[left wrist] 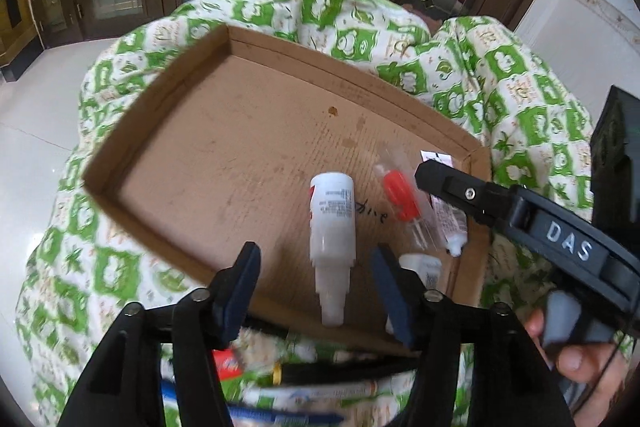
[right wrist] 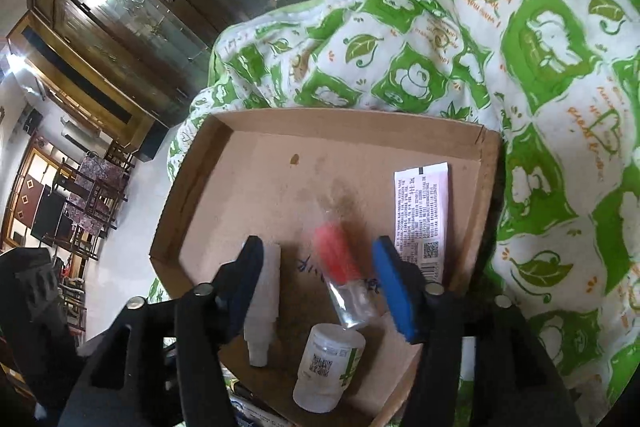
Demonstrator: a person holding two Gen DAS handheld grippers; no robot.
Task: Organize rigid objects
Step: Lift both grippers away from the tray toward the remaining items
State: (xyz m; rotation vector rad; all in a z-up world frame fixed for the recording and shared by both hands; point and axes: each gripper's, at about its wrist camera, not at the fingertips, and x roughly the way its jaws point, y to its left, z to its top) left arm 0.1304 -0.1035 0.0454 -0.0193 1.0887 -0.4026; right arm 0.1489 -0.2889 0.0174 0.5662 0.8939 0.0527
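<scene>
A shallow cardboard tray (left wrist: 160, 131) lies on a green-and-white blanket. On its floor lie a white spray bottle (left wrist: 332, 227), a red piece in a clear packet (left wrist: 402, 199), a printed tube (left wrist: 448, 223) and a small white bottle (left wrist: 424, 267). My left gripper (left wrist: 316, 291) hangs open over the spray bottle's nozzle end, with its pads clear of it. My right gripper (right wrist: 320, 279) is open too. The blurred red packet (right wrist: 336, 255) lies between its fingers, untouched. The spray bottle (right wrist: 264, 291) is by the left finger, the small green-labelled bottle (right wrist: 330, 367) below, the tube (right wrist: 420, 211) to the right.
The blanket (right wrist: 540, 47) bunches high behind and right of the tray (right wrist: 320, 117). Pens and small packets (left wrist: 280, 387) lie in front of the tray. A black box (left wrist: 616, 163) stands at the right. A person's hand (left wrist: 576, 355) holds the right gripper's handle. Tiled floor lies left.
</scene>
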